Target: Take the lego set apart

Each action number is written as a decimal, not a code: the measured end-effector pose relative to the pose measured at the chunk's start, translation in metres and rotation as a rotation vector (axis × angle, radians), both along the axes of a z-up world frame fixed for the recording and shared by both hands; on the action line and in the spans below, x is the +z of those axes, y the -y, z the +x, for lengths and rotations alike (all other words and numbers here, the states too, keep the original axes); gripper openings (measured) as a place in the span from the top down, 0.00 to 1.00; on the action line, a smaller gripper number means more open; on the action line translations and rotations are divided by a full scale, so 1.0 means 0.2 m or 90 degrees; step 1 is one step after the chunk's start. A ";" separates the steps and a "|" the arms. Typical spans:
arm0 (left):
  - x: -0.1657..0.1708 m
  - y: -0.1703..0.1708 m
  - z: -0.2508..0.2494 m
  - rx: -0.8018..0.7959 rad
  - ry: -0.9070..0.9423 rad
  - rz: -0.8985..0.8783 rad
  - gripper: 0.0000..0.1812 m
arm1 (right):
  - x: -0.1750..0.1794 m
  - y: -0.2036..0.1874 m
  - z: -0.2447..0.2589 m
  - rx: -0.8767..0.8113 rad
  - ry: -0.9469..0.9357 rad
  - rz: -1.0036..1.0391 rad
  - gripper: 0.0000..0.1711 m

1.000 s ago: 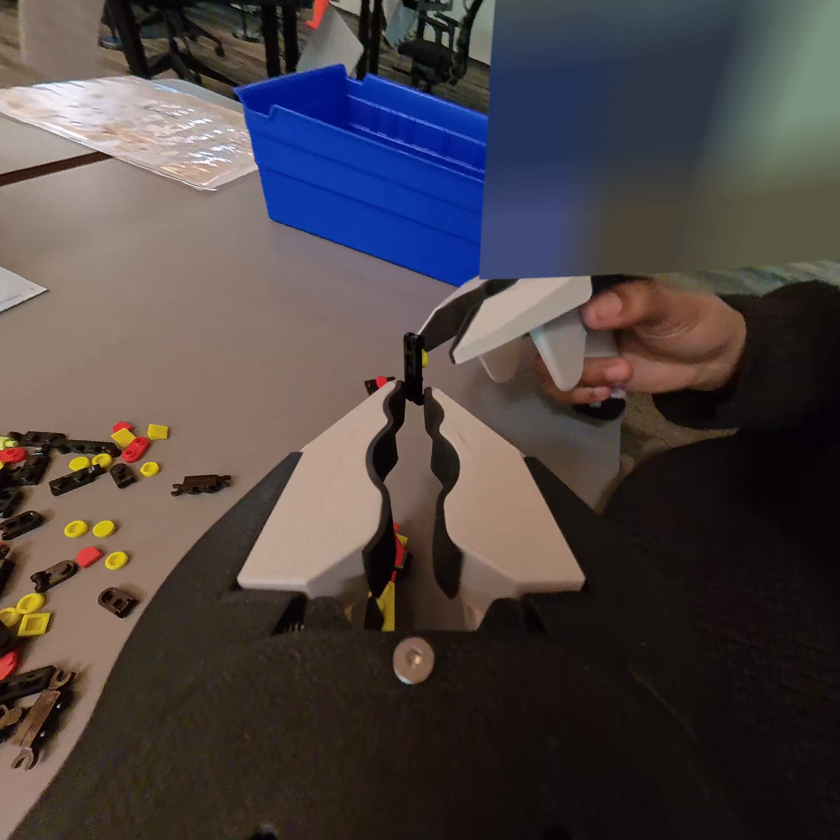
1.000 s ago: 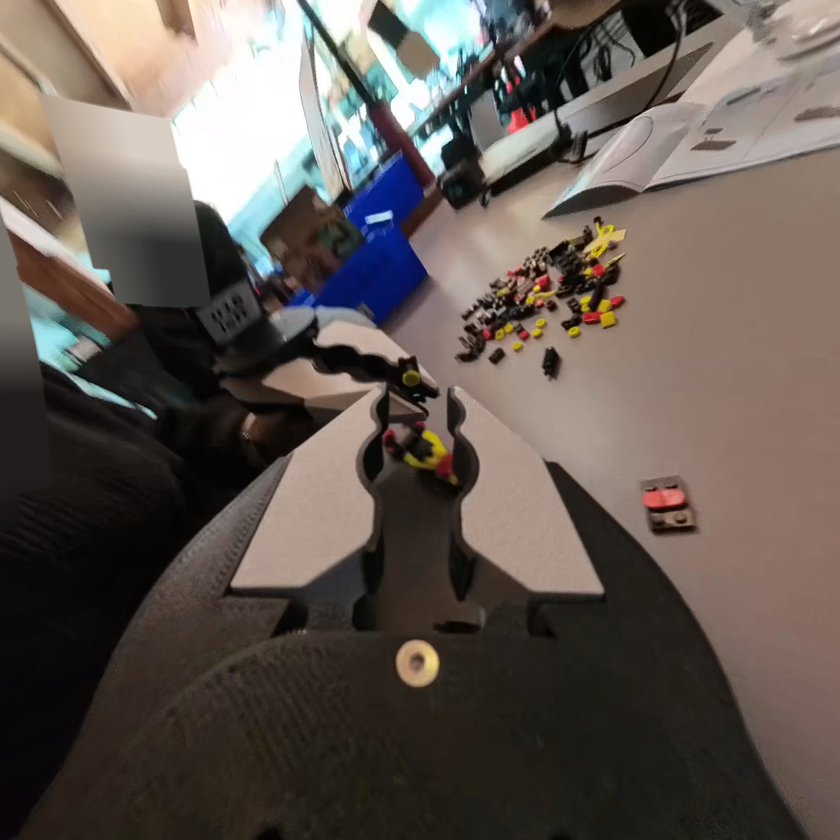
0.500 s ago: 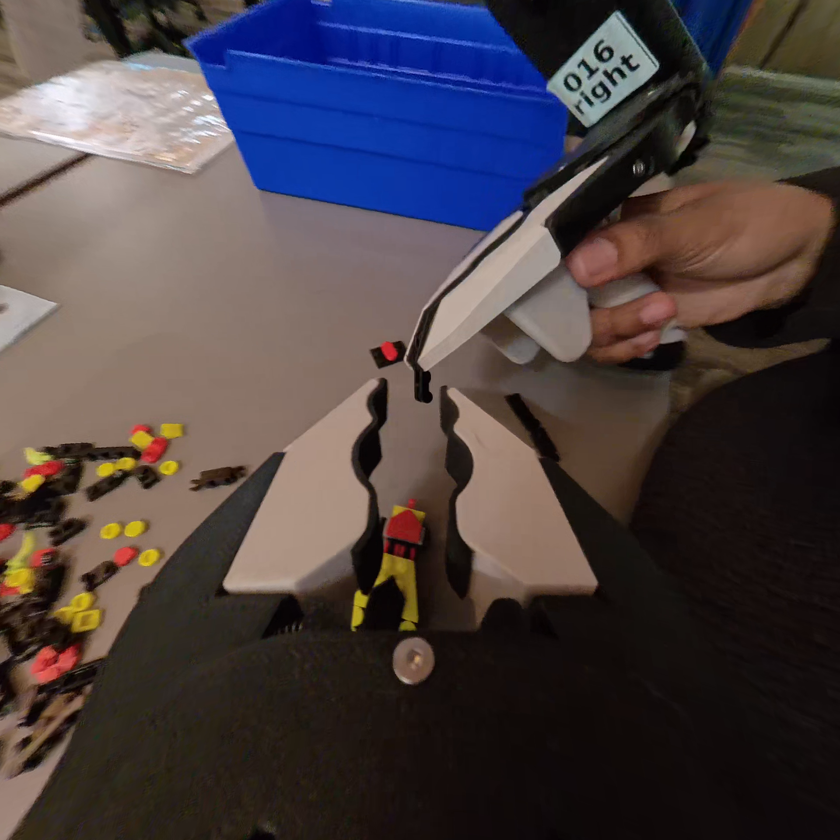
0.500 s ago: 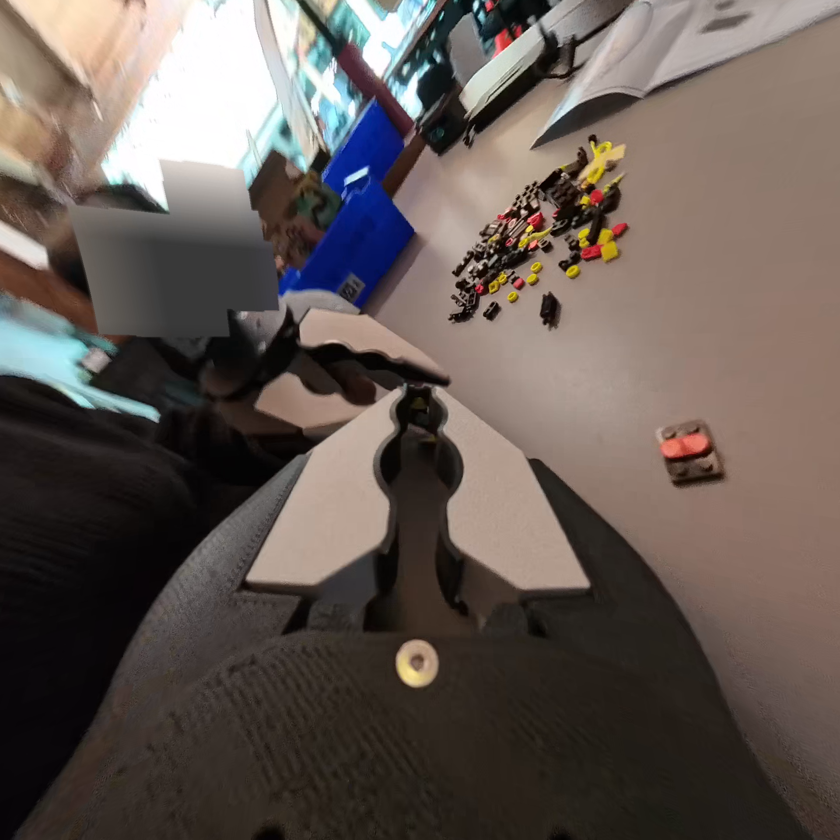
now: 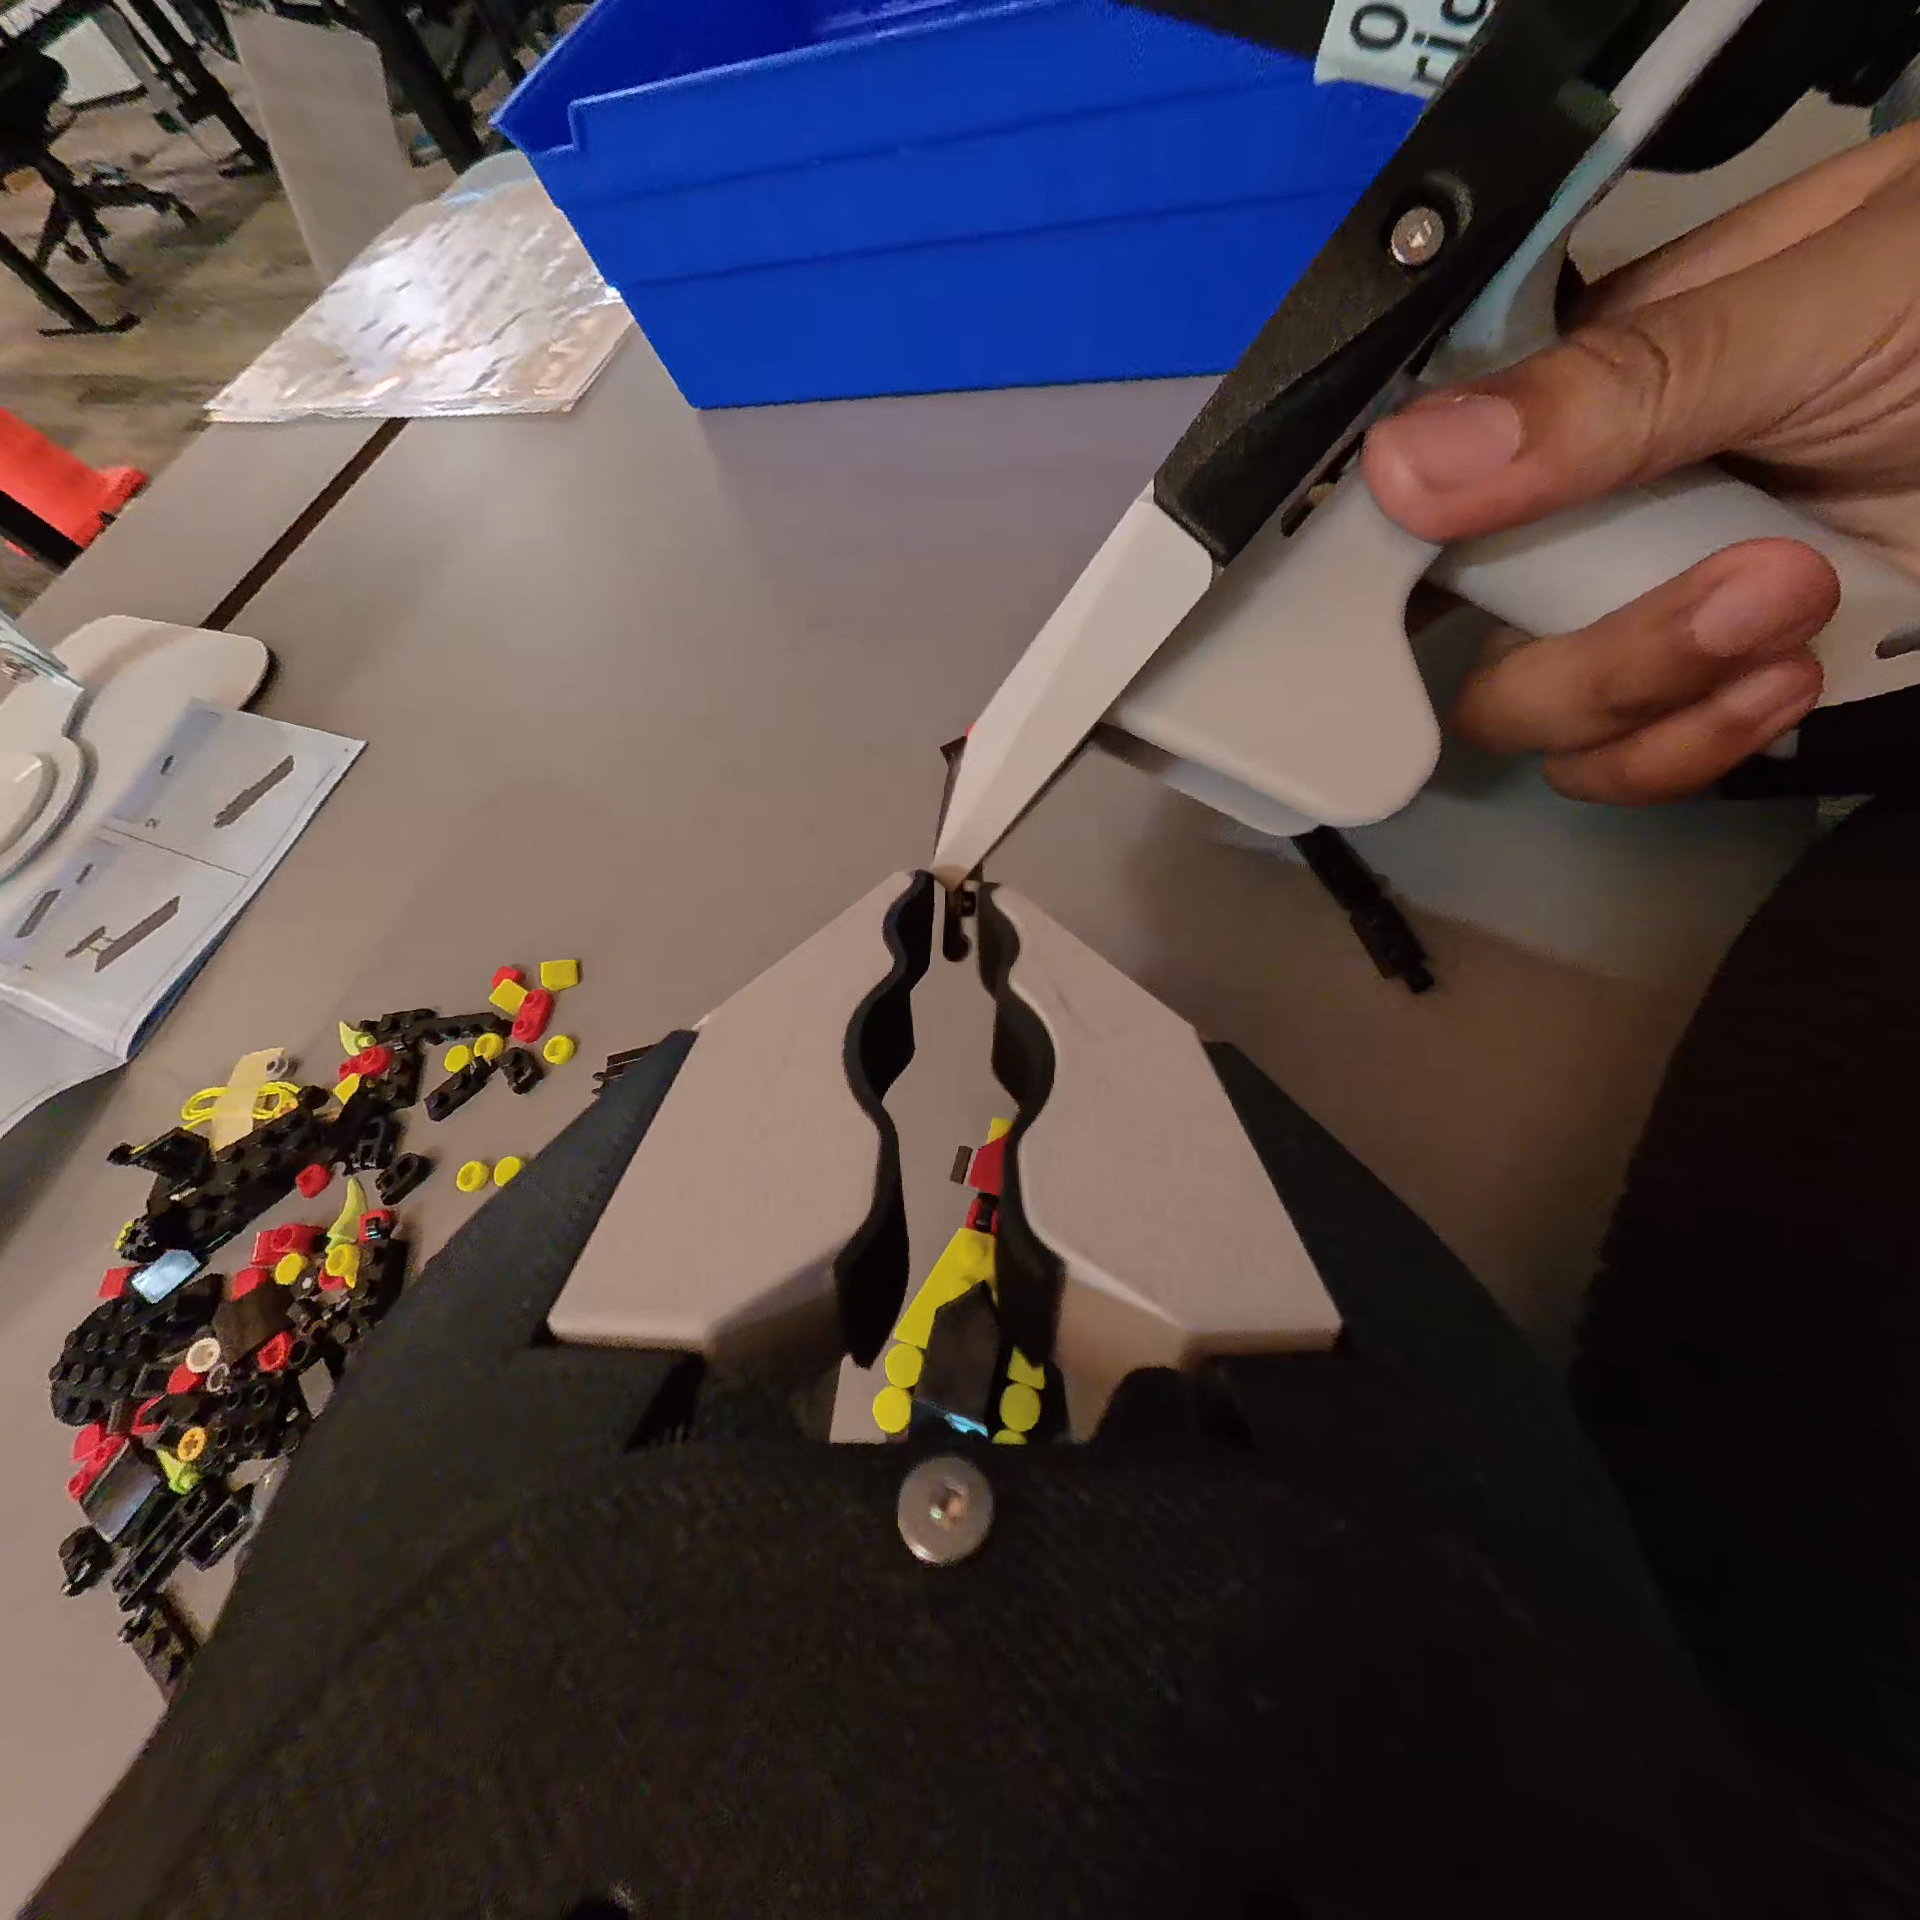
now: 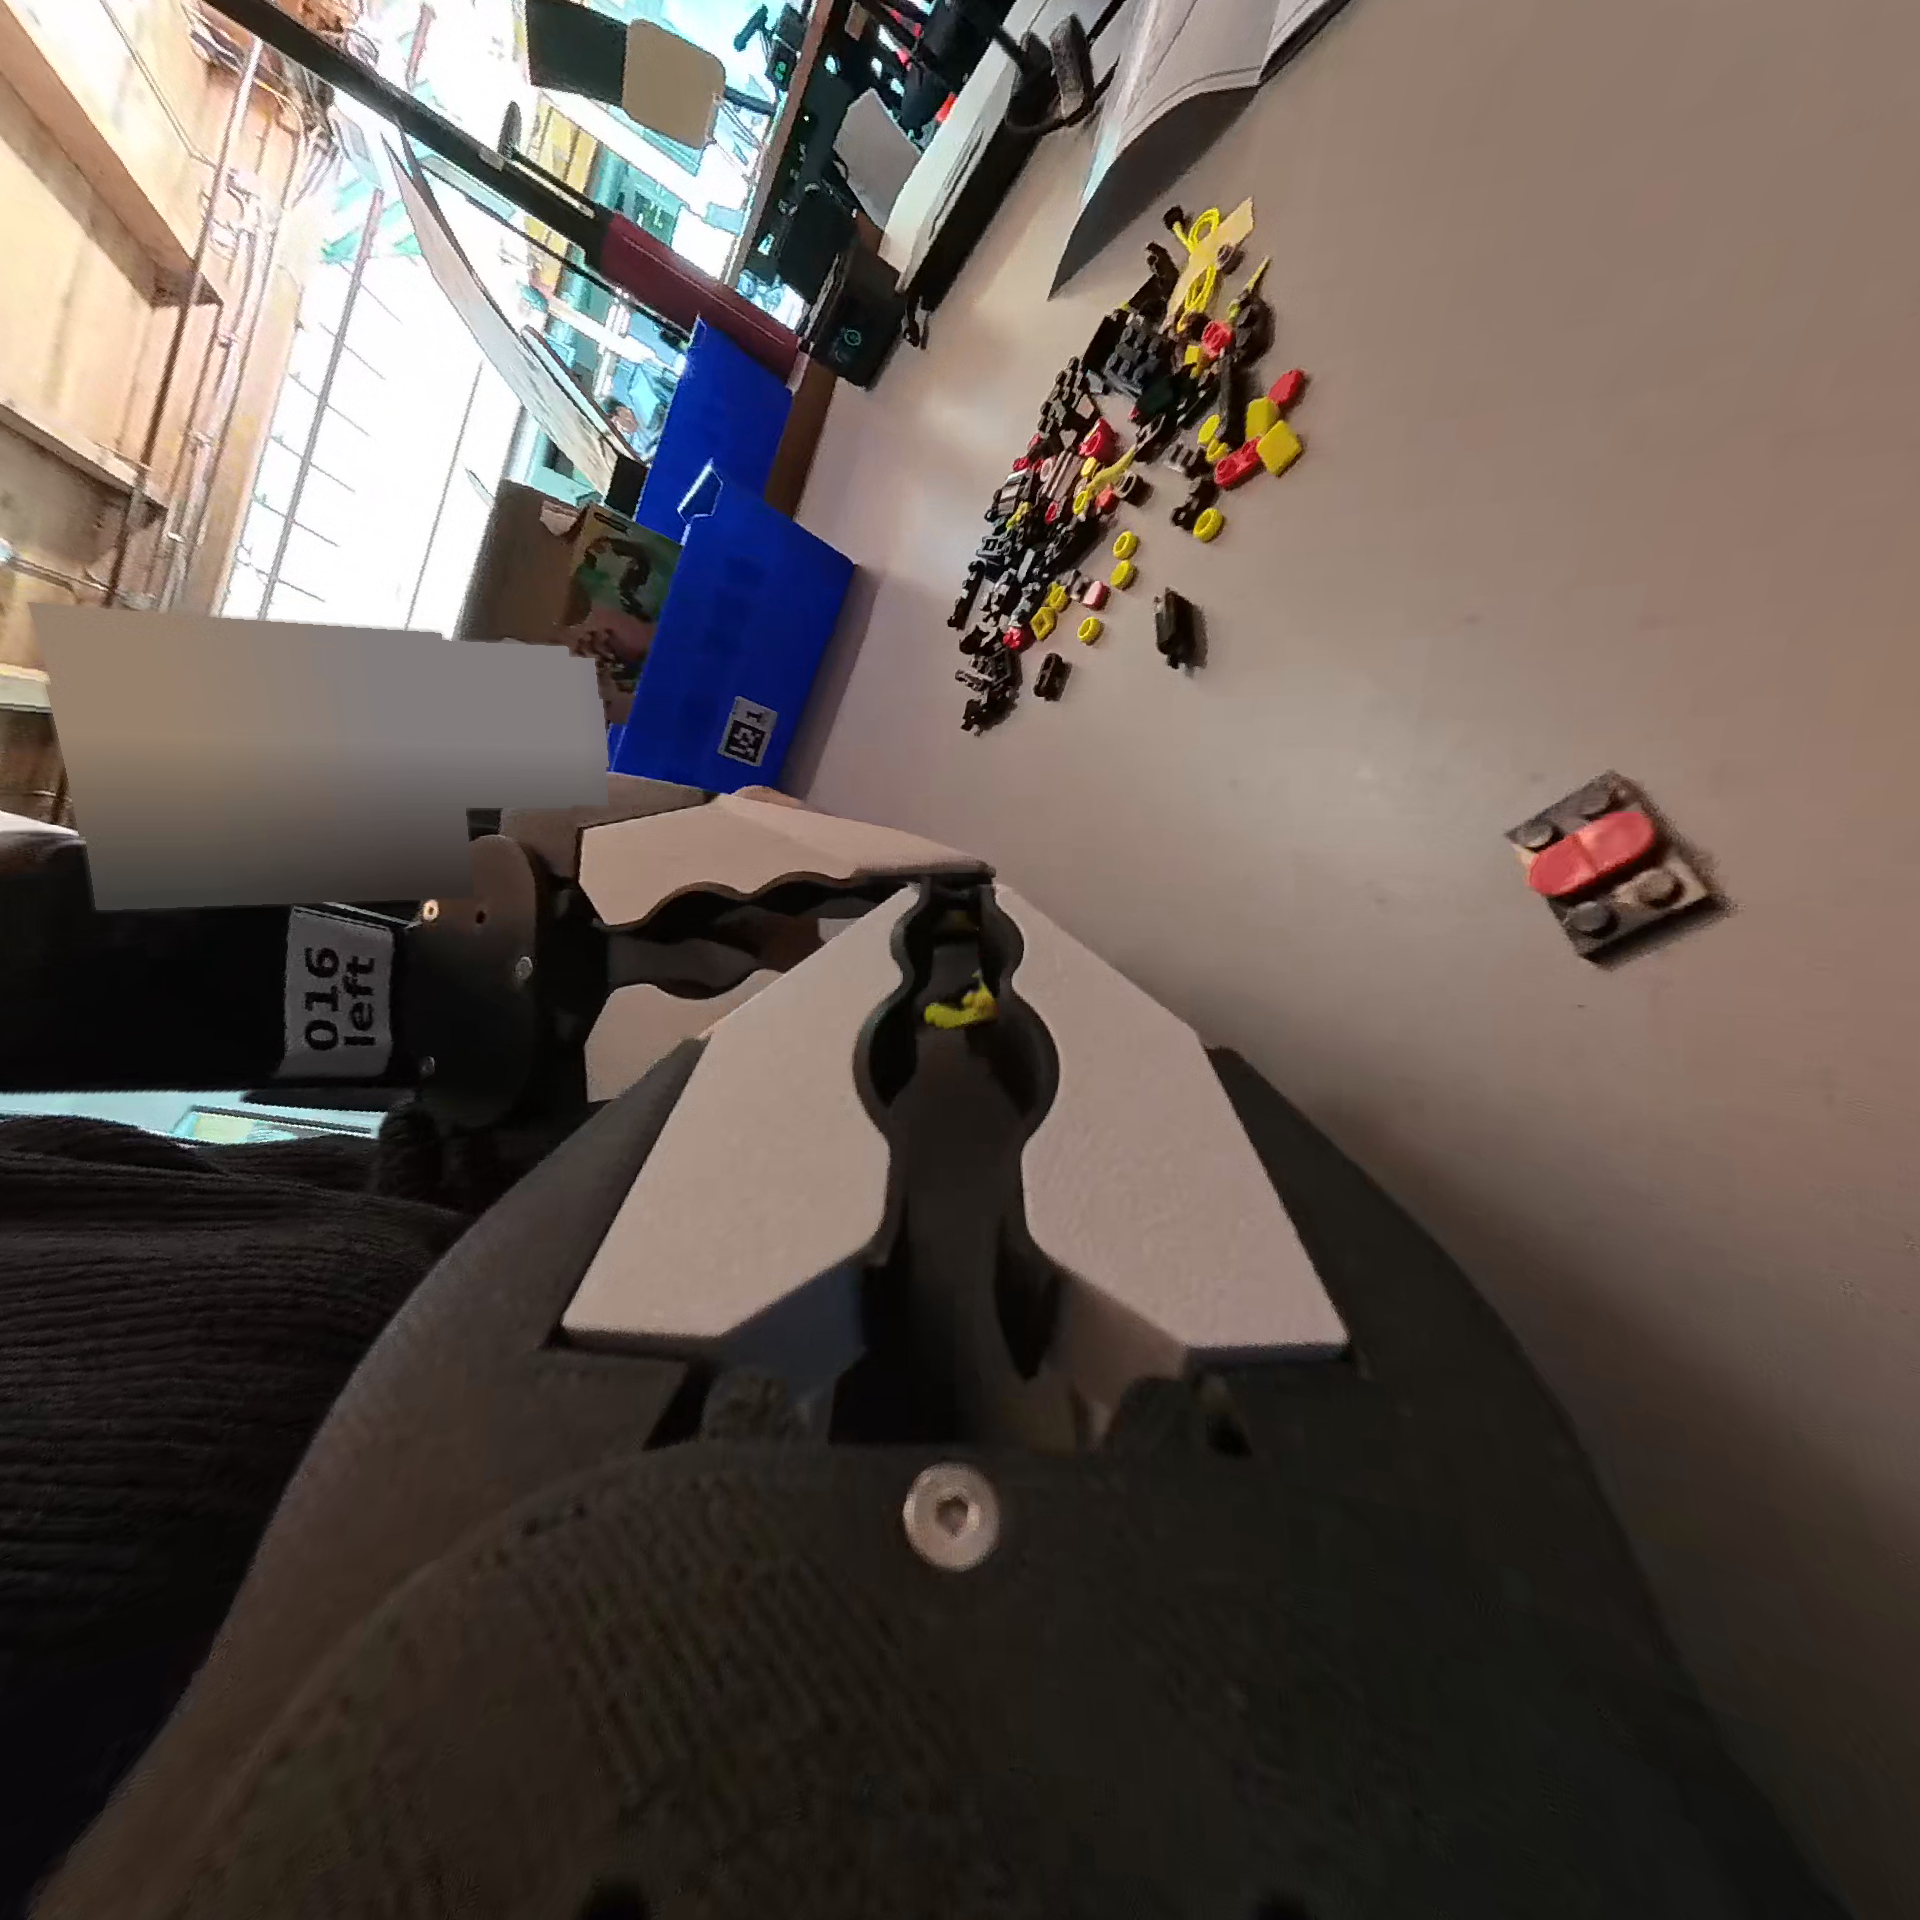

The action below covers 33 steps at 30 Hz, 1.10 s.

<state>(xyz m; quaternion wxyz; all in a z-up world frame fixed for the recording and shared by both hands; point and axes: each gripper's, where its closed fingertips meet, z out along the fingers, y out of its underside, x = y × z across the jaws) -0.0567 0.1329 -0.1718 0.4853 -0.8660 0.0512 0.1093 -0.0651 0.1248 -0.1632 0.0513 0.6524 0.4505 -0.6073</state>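
Note:
In the left wrist view my left gripper (image 5: 951,904) is shut at the tips on a small black lego piece (image 5: 954,923). My right gripper (image 5: 961,836) comes down from the upper right, held by a hand (image 5: 1662,499), and its tip meets the same piece. In the right wrist view my right gripper (image 6: 951,896) is shut at the tips on the small black piece (image 6: 951,914), and the left gripper (image 6: 914,883) reaches in from the left. A yellow, red and black lego assembly (image 5: 961,1299) lies below, seen through my left fingers' gap.
A pile of loose black, yellow and red pieces (image 5: 260,1247) lies at the left, also in the right wrist view (image 6: 1132,468). A blue bin (image 5: 935,208), an instruction booklet (image 5: 135,862), a long black piece (image 5: 1361,914) and a red-topped black plate (image 6: 1610,862) are on the grey table. The red-topped black plate (image 6: 1610,862) is about 9 cm from both grippers' fingertips.
My left gripper, shut a second ago, opened, then closed its tips on the small black piece hanging from my right gripper. The two grippers' tips have come together.

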 end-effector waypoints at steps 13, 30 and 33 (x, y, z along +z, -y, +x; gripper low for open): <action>-0.01 0.01 -0.01 -0.002 0.053 -0.015 0.99 | 0.07 -0.04 0.00 0.025 -0.078 0.072 0.86; -0.01 0.01 0.03 -0.036 -0.051 -0.029 0.99 | 0.01 -0.01 0.08 0.129 -0.080 0.142 0.93; 0.00 0.00 0.06 -0.047 -0.071 -0.026 0.99 | 0.01 0.00 0.09 0.138 -0.077 0.141 0.96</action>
